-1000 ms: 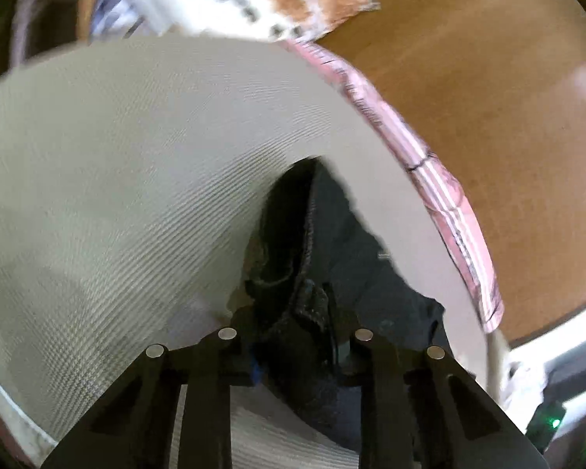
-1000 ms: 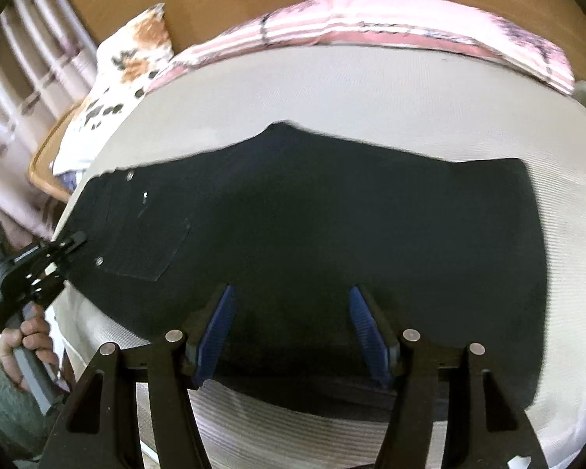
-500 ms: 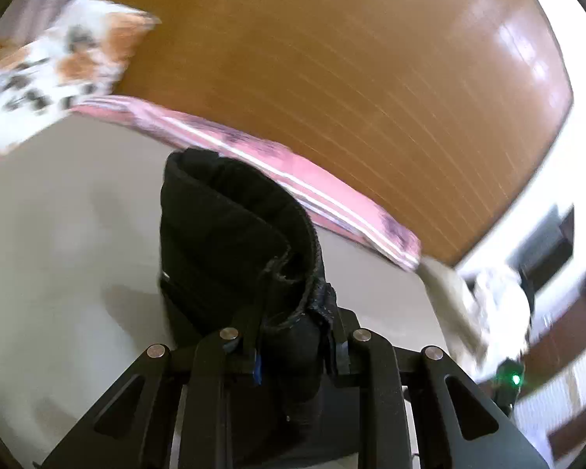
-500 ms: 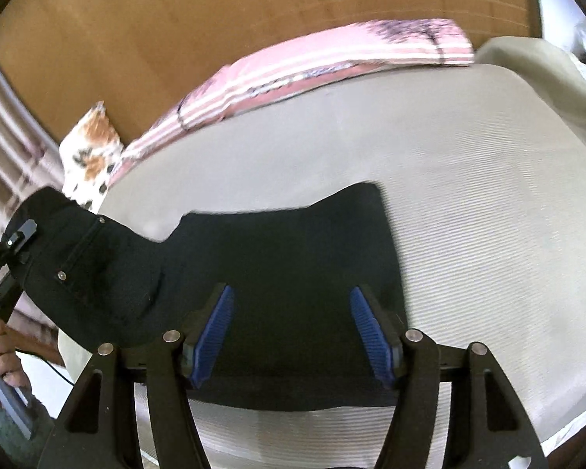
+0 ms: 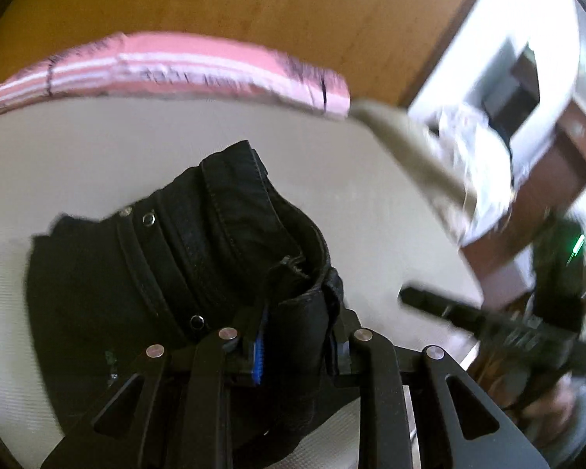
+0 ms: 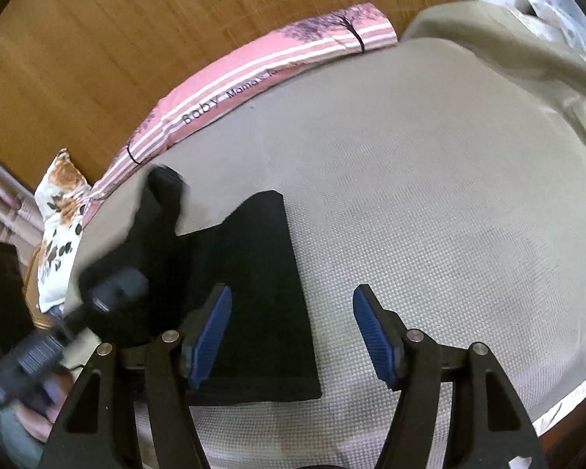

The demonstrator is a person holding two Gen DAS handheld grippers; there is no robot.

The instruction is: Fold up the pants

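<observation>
Left gripper (image 5: 297, 336): closed on a thick bunch of the black pants (image 5: 168, 273) at the waistband. Cloth fills the gap between the blue pads; rivets and belt seam visible just beyond the fingertips. Its jaws have just been easing a little wider, denim wedged between them all the while. The gripped end is raised off the bed (image 5: 97, 148) and doubled over toward the rest of the garment.

Right gripper (image 6: 289, 332): jaws apart, nothing between the pads. It hovers over the near edge of the bed, with the left pad above the black cloth and the right pad above bare mattress cover.

Pants in the right wrist view: the lower part lies flat on the grey bedcover near the near edge, its straight hem edge running away from the camera. The lifted part rises at left, blurred.

Pink striped blanket (image 6: 261, 74) lies along the far edge of the bed, against the wooden headboard (image 6: 175, 27). Floral pillow (image 6: 58, 215) sits at the far left corner. A person's hand (image 6: 35, 410) holds the left gripper's handle, blurred.
</observation>
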